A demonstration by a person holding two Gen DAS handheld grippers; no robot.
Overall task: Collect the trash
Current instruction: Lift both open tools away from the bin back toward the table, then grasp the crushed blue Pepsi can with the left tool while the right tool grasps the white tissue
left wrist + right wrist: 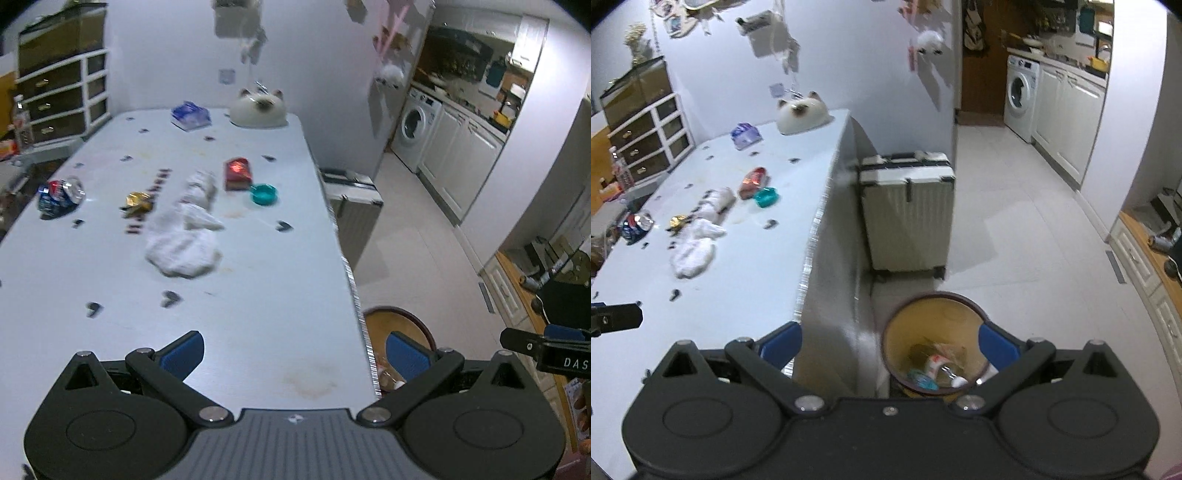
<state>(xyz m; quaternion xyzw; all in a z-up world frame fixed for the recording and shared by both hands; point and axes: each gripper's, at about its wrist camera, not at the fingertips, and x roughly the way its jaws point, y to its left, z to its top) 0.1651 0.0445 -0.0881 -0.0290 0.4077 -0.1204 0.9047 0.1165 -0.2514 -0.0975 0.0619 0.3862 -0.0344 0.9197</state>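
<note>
Right wrist view: your right tongs (pixel 889 349) stand wide and empty above the trash bin (pixel 905 317) beside the desk (pixel 738 295). Your left tongs (pixel 294 356) are likewise wide and empty; the crushed can (pixel 61 194), gold wrapper (pixel 137 201) and white tissues (pixel 184 236) lie on the desk.

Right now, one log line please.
left hand-held gripper: open, empty | right hand-held gripper: open over bin | crushed can, tissues on table
</note>
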